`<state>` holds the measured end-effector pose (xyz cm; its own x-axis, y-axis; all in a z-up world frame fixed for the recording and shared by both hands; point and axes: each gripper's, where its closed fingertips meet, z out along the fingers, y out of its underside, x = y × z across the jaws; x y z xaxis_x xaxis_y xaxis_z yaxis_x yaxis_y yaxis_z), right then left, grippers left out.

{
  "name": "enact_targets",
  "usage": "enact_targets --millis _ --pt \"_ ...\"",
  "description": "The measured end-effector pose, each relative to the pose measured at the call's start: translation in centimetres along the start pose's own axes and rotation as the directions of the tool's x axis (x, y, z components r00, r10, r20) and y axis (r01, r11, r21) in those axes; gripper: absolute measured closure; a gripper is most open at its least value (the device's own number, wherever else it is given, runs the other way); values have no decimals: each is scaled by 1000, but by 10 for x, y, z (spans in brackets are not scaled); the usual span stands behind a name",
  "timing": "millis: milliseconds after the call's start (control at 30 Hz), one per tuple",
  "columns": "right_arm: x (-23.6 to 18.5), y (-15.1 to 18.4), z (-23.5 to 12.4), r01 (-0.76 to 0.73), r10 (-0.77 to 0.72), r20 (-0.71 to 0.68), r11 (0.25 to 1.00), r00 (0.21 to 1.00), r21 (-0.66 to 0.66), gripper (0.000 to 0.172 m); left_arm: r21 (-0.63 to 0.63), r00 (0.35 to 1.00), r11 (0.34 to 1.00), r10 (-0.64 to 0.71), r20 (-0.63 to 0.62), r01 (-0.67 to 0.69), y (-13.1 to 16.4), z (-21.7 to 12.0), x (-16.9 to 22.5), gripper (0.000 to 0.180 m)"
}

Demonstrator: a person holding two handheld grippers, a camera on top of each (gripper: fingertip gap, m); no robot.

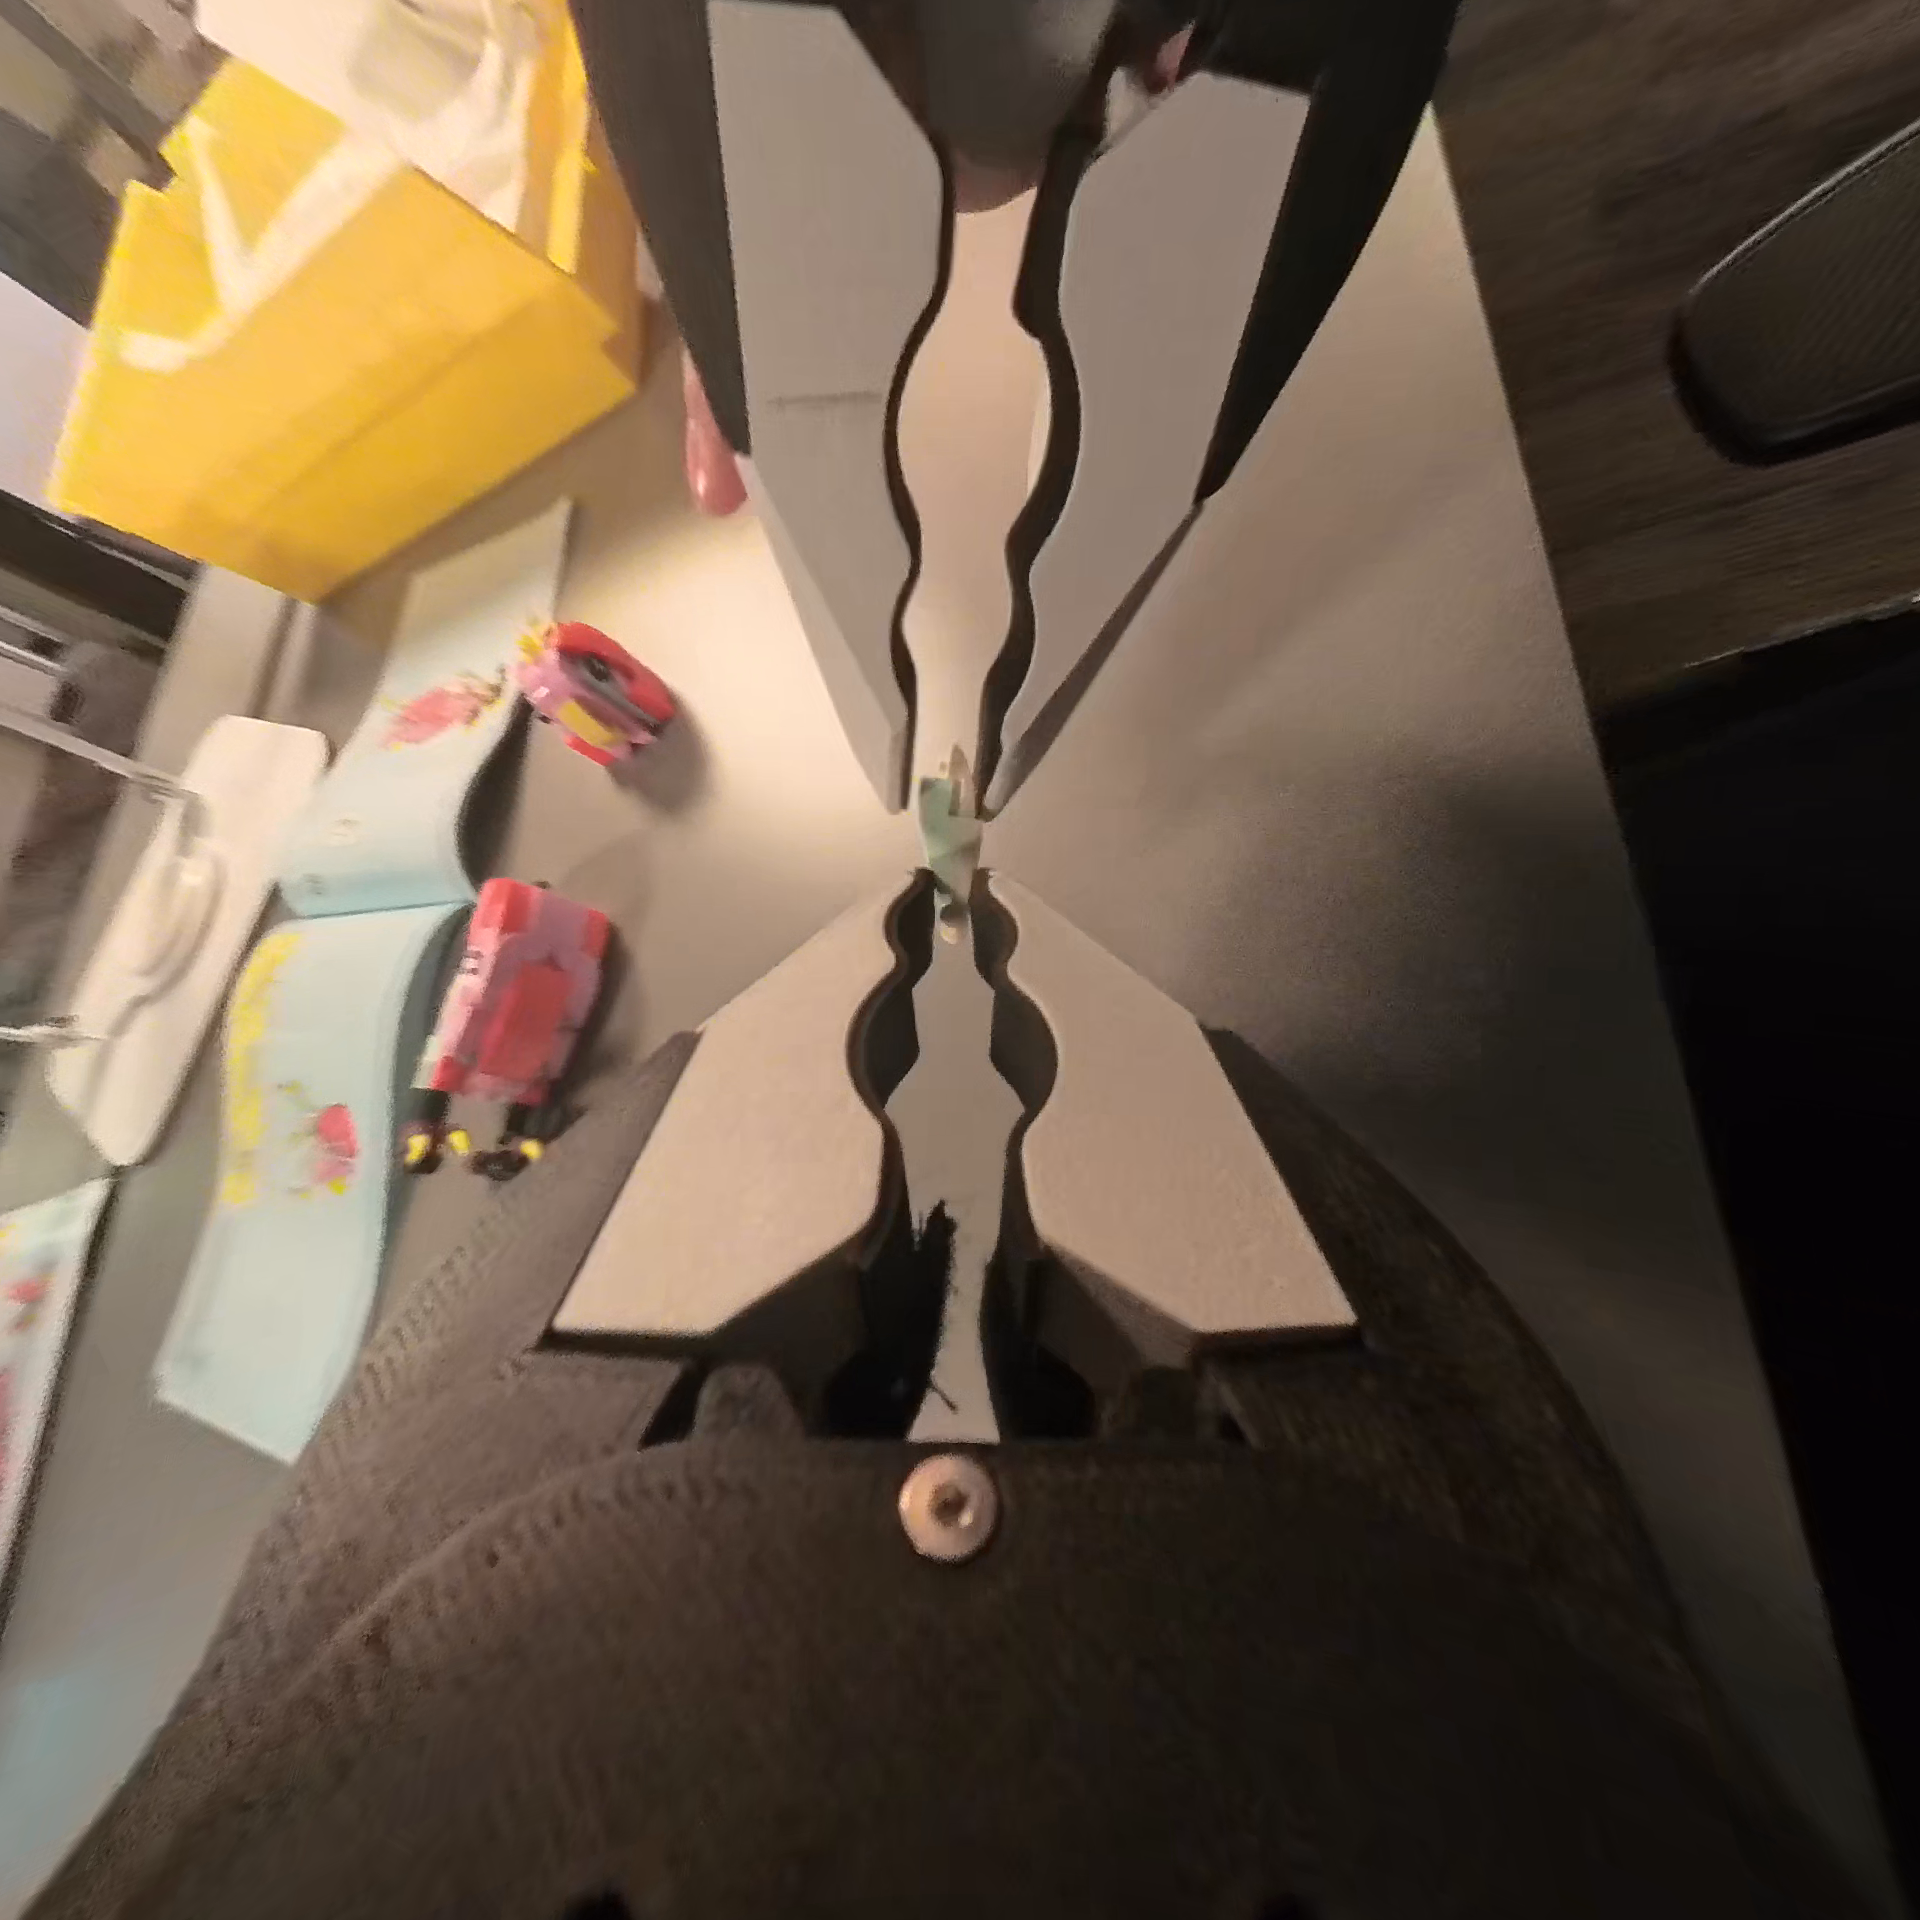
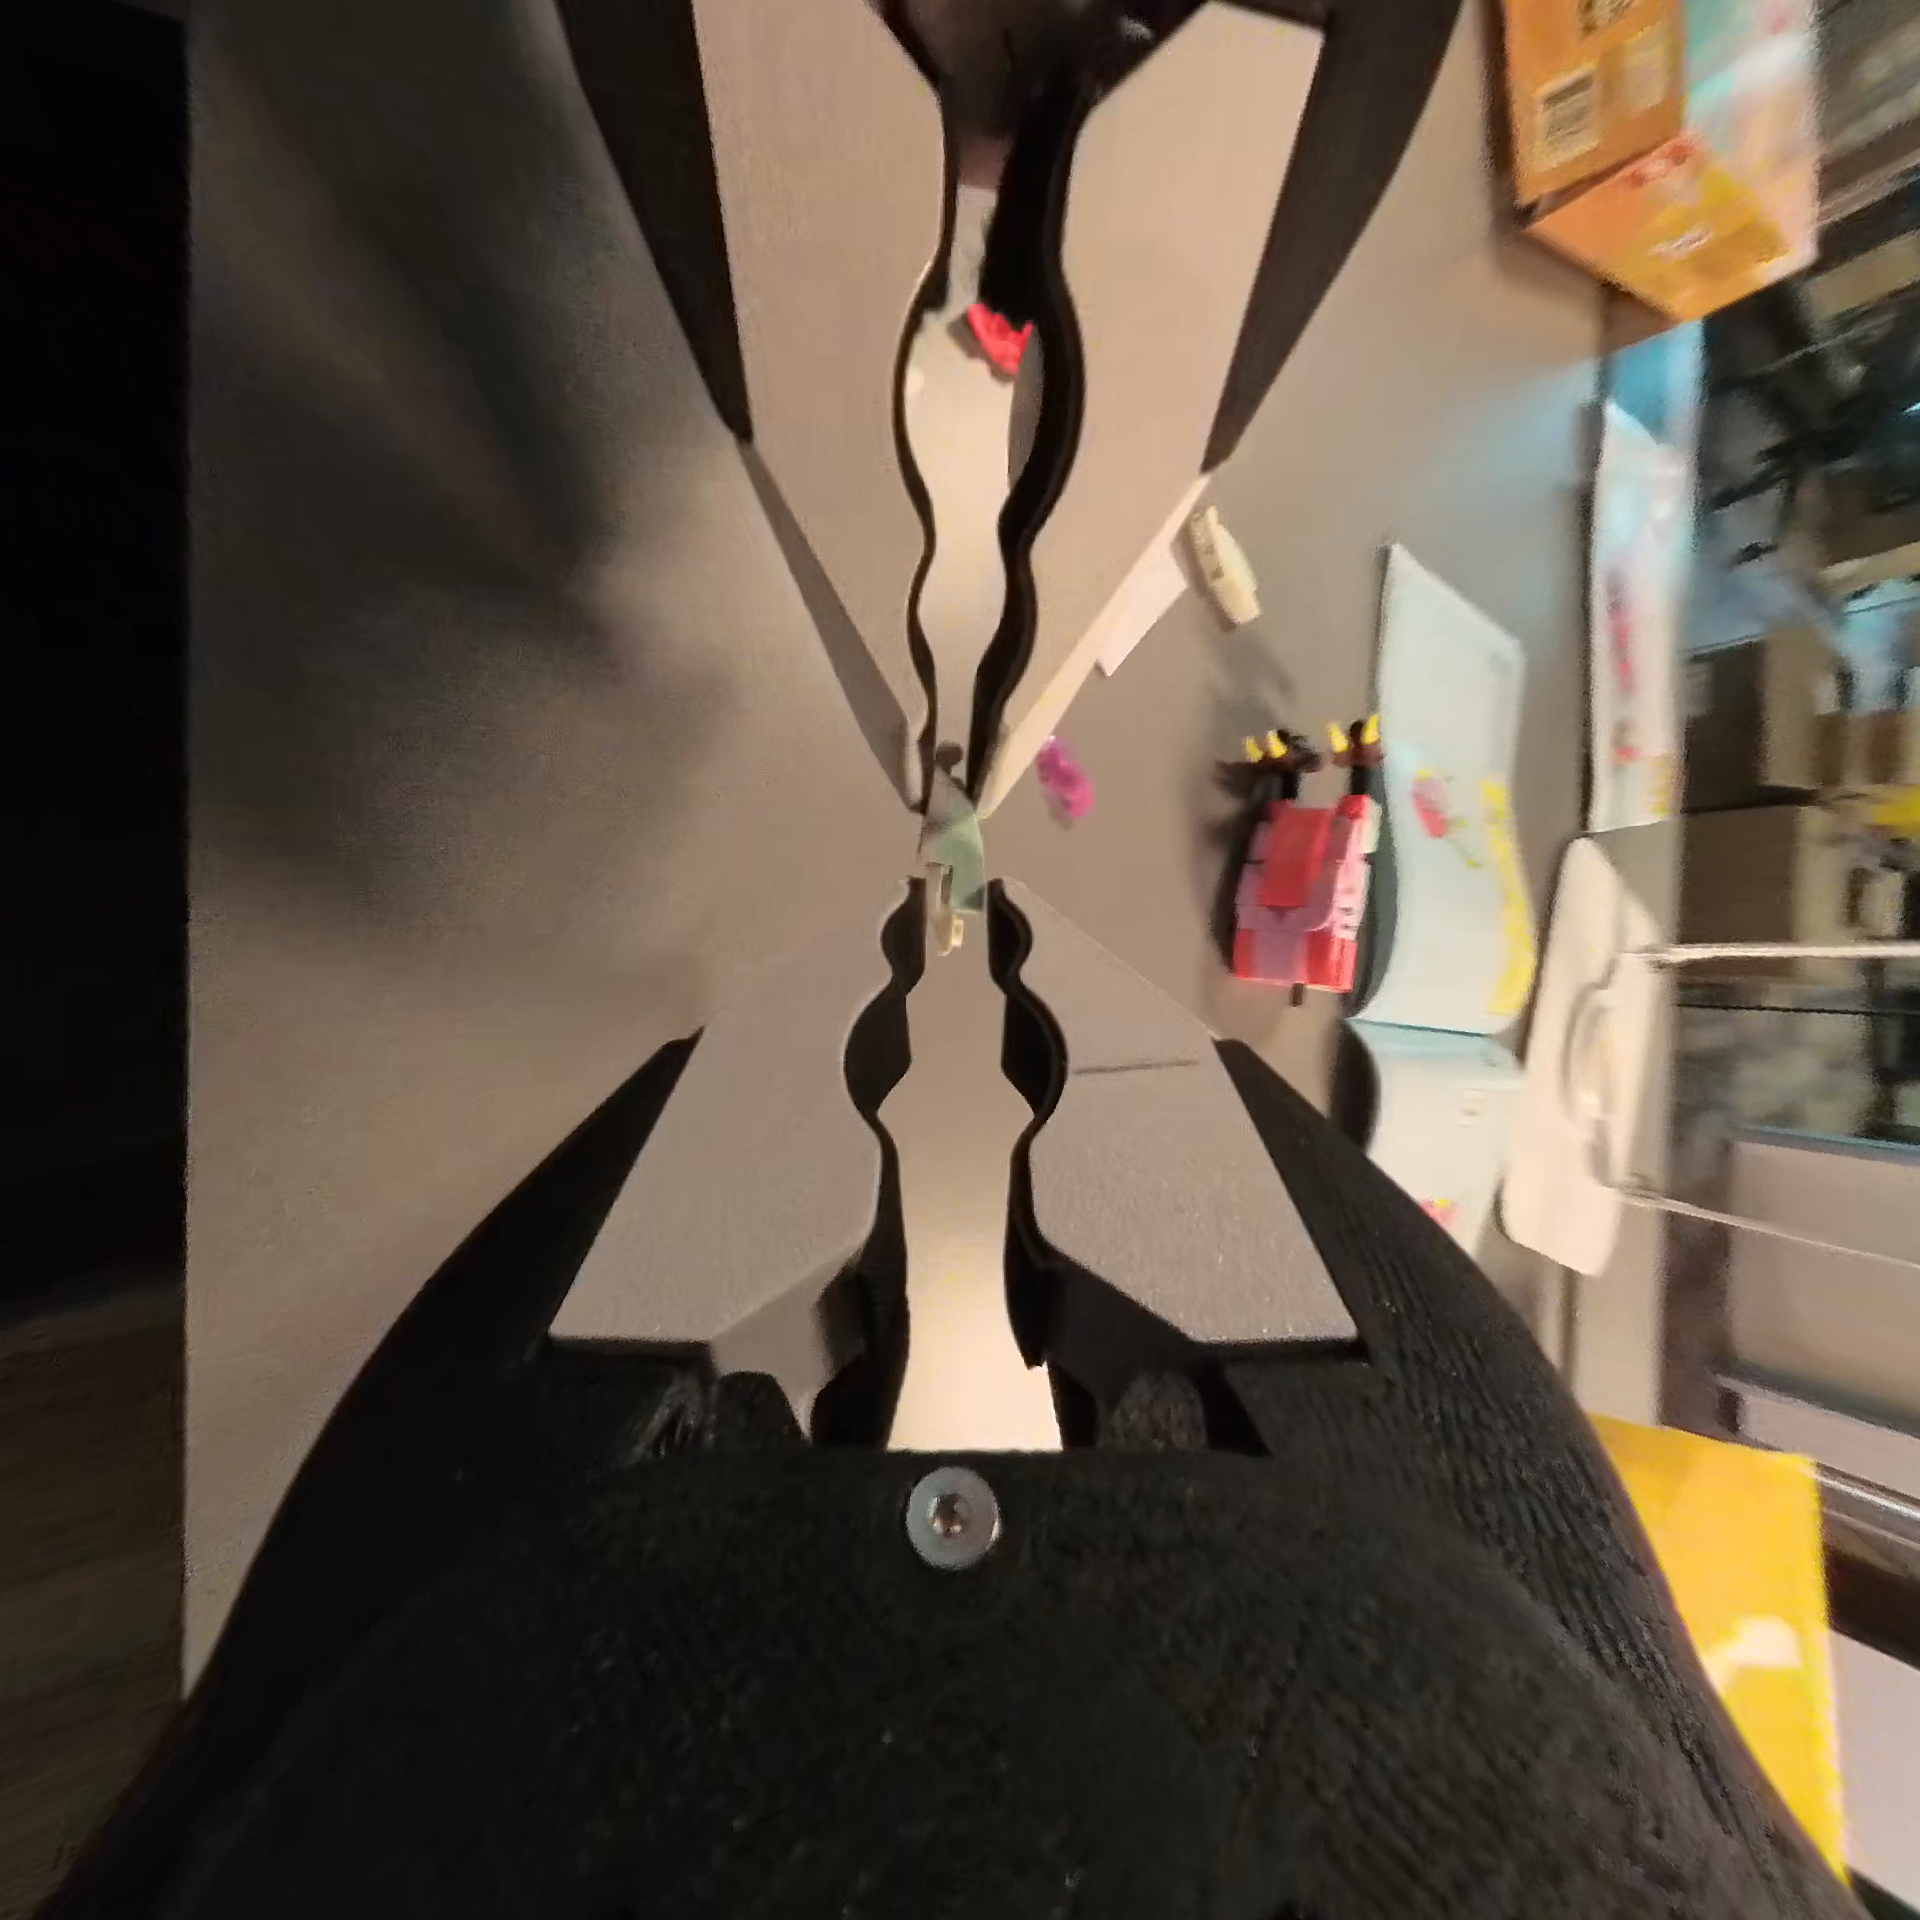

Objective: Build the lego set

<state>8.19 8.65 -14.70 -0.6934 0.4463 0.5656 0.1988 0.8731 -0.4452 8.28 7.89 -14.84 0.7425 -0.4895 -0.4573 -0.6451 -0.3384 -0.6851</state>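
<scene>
My two grippers meet tip to tip above the grey table [image 1: 1299, 831]. Between them is a small pale-green toy piece [image 1: 951, 842] with a cream knob on one end. In the left wrist view my left gripper [image 1: 954, 891] is shut on its near end, and the right gripper [image 1: 951, 798] comes in from the top and pinches the far end. In the right wrist view my right gripper [image 2: 954, 891] is shut on the piece [image 2: 961, 842], and the left gripper [image 2: 943, 795] holds the other end. Both pairs of fingers press on it.
A red and pink brick build [image 1: 530, 997] and a smaller one [image 1: 597, 691] lie left of the grippers, beside pale-blue booklets [image 1: 416, 727] and a yellow bag [image 1: 332, 343]. A magenta piece [image 2: 1065, 784], a cream piece [image 2: 1221, 566] and an orange box [image 2: 1662, 156] lie to the right. Both grippers' tips are close together, under 4 cm apart.
</scene>
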Motion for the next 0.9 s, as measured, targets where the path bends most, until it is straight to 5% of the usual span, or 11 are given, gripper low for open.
enact_targets --millis 367,900 --pt "13 -11 -9 108 -116 -107 991 987 -78 165 -5 989 994 107 106 -107 -9 -14 -10 175" --pt "8 -8 3 62 -60 -106 998 993 13 162 11 996 1000 28 86 -29 0 -5 -6 175"
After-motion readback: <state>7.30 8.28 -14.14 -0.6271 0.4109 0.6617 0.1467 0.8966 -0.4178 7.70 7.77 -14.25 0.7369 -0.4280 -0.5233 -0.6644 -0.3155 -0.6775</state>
